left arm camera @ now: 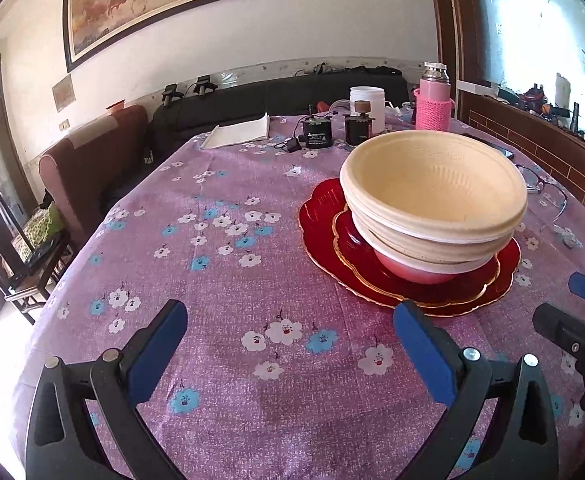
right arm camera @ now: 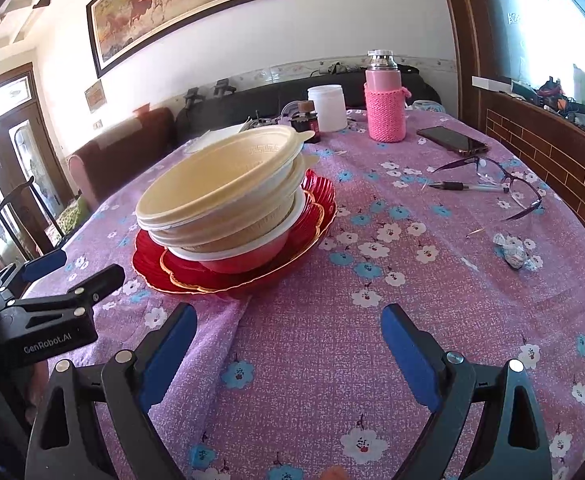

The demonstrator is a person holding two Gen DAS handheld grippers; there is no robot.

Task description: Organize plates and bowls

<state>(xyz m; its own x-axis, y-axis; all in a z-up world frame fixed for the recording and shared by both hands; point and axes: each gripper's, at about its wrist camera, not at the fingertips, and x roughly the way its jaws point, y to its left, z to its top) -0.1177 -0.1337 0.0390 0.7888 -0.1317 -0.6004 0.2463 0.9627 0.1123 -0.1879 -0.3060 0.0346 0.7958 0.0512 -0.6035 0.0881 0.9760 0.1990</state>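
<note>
**One stack of bowls on two red plates, both grippers wide open and empty**

Counts: 2 red plates, a large red plate [left arm camera: 320,216] with a smaller gold-rimmed red plate [left arm camera: 352,248] nested on it. On top sits one stack of bowls: pink bowl [left arm camera: 408,270] at the bottom, cream bowls [left arm camera: 432,184] above. Rims suggest at least 3 cream ones; exact count can't be told.

Place: in the left wrist view the stack is right of centre on the purple floral tablecloth [left arm camera: 232,280]; in the right wrist view it is left of centre.

Orientation: all bowls open side up. Stack axis near vertical, but the top cream bowl is tilted and slid off centre, so the stack is skewed. Plates lie flat.

Tools: left gripper [left arm camera: 290,336] has its jaws spread wide, nothing between them, near edge of the table, just short of the plate rim. Right gripper [right arm camera: 288,340] likewise spread wide and empty, with the plates to its far left.

Others, far side: 1 pink flask [right arm camera: 384,96] in a knitted sleeve, 1 white jar [right arm camera: 328,106], 1 phone [right arm camera: 452,140], 1 pair of glasses [right arm camera: 504,184], 1 pen [right arm camera: 468,187], 1 crumpled wrapper [right arm camera: 514,254].

Writing: "GenRobot.AI" on the left gripper body in the right wrist view. A relief pattern on the top bowl's inner rim is unreadable.
</note>
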